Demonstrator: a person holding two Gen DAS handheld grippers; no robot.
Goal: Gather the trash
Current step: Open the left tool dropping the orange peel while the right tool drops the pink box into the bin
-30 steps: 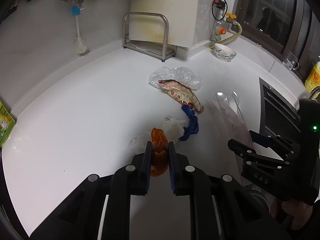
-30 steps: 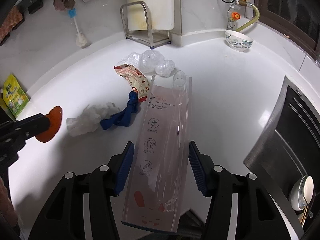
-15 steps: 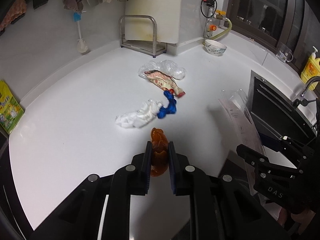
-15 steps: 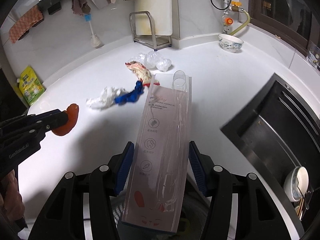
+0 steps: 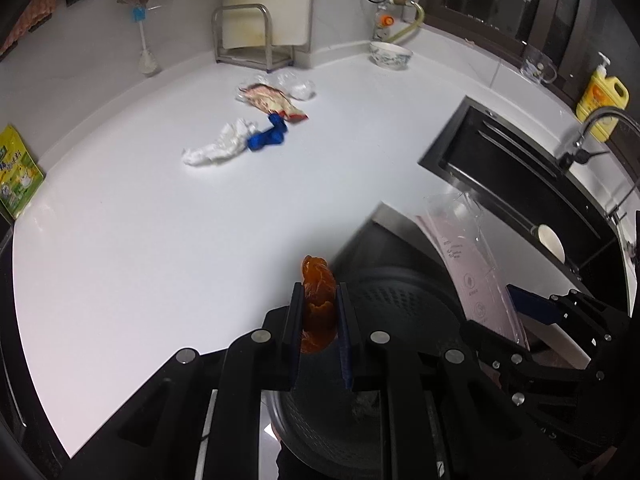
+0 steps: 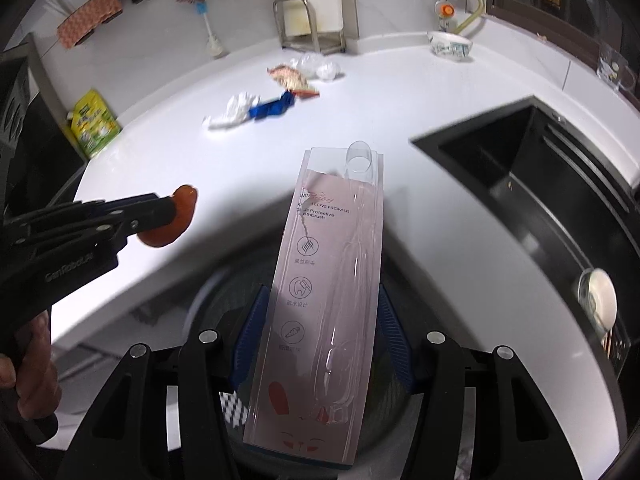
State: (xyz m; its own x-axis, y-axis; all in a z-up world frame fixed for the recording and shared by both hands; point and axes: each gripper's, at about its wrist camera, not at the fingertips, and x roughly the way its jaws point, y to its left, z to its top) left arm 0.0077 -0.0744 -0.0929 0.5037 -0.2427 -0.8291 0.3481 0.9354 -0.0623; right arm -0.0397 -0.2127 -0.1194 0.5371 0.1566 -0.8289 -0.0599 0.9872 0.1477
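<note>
My left gripper (image 5: 319, 300) is shut on an orange peel (image 5: 318, 304), held at the counter's front edge over the rim of a dark mesh trash bin (image 5: 400, 312). From the right wrist view that peel (image 6: 172, 220) sticks out of the left gripper (image 6: 170, 210) at the left. My right gripper (image 6: 322, 312) is shut on a long clear toothbrush package (image 6: 332, 264) with a pink card, above the bin (image 6: 224, 288). On the counter lie a white tissue (image 5: 218, 148), a blue scrap (image 5: 268, 136), a snack wrapper (image 5: 274, 102) and clear plastic (image 5: 296, 86).
A black sink (image 5: 520, 184) with a faucet (image 5: 592, 132) takes the right side. A bowl (image 5: 390, 54), metal rack (image 5: 250, 40) and brush (image 5: 146, 56) stand at the back wall. A green packet (image 5: 18, 172) leans at the left. A yellow soap bottle (image 5: 602, 100) stands behind the sink.
Both grippers have pulled back from the trash pile toward the counter's front edge with their loads. The dark bin has come into view beneath them.
</note>
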